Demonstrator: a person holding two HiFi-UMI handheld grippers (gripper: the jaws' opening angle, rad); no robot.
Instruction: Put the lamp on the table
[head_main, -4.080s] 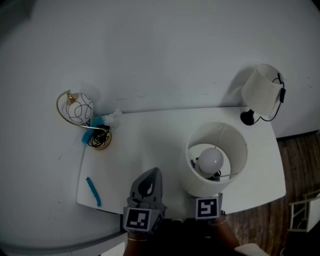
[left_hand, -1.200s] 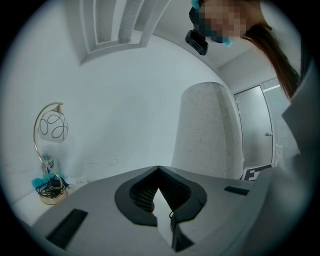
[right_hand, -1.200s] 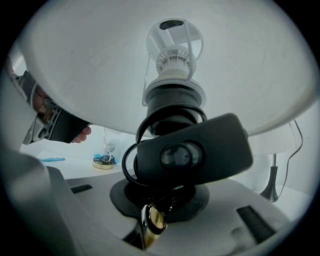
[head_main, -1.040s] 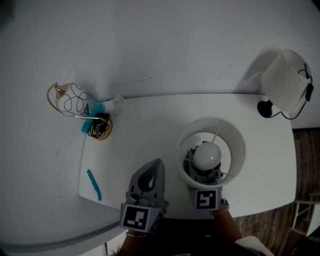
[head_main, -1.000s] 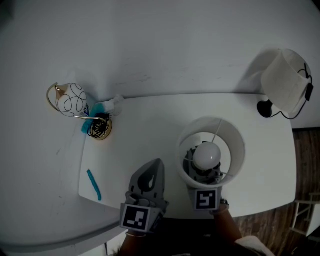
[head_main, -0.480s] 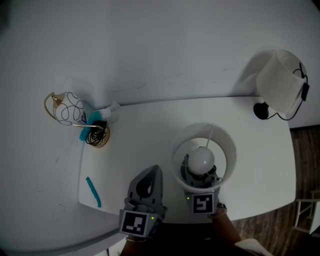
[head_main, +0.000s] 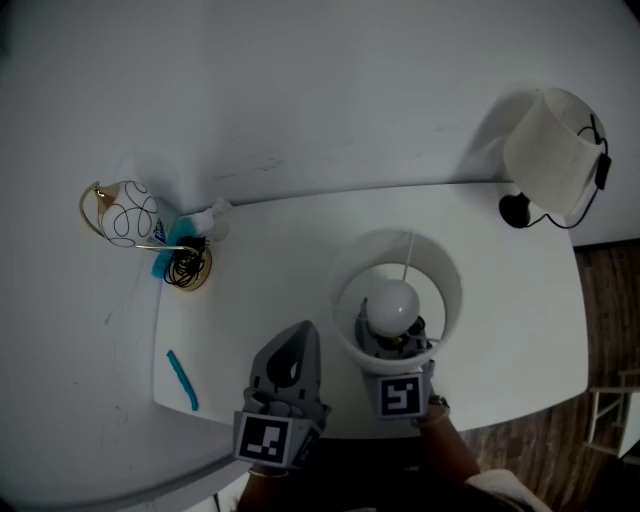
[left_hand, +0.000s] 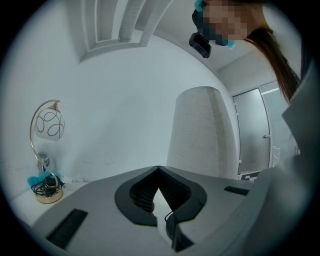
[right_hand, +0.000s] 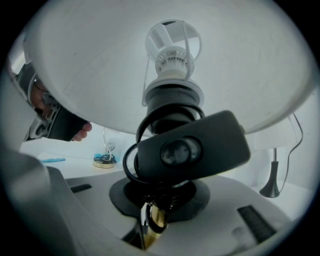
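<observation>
White surface (head_main: 290, 260) held the lamp (head_main: 390, 302) near its front edge. The right hand-held gripper (right_hand: 149, 227) pinched its gold stem (right_hand: 156, 216), jaws just opening; it should let go slowly and back straight out. The left hand-held gripper (left_hand: 158, 169) was shut, empty.

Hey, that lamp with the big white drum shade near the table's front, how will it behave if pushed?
Probably top-heavy: the lamp carries a wide shade on a thin brass stem, so a high shove may tip it. The shade looks thin, likely denting easily. The coiled cord and inline switch could swing or snag.
</observation>
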